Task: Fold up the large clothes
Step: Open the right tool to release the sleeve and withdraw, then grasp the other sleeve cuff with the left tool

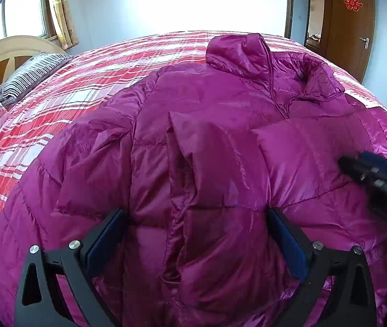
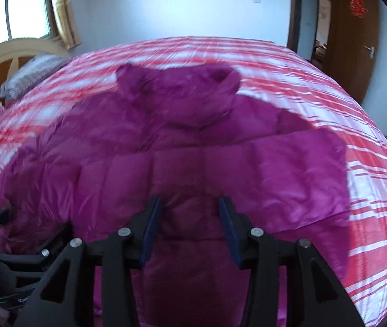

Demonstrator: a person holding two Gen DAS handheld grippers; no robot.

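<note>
A shiny magenta puffer jacket (image 1: 207, 141) lies front up on the bed, collar (image 1: 237, 51) at the far side, both sleeves folded in over the chest. My left gripper (image 1: 196, 218) is open, its blue-padded fingers (image 1: 106, 234) held over the jacket's lower middle and empty. My right gripper (image 2: 190, 209) is open over the folded right sleeve (image 2: 275, 169); this view is blurred by motion. The right gripper also shows in the left wrist view (image 1: 378, 174) at the right edge. The left gripper shows in the right wrist view (image 2: 8, 245) at the lower left.
The bed has a red and white plaid cover (image 1: 90, 81). A striped pillow (image 1: 30, 73) and a curved headboard (image 1: 5, 49) are at the far left. A window (image 1: 21, 8) is behind them, a wooden door (image 1: 348, 24) at the far right.
</note>
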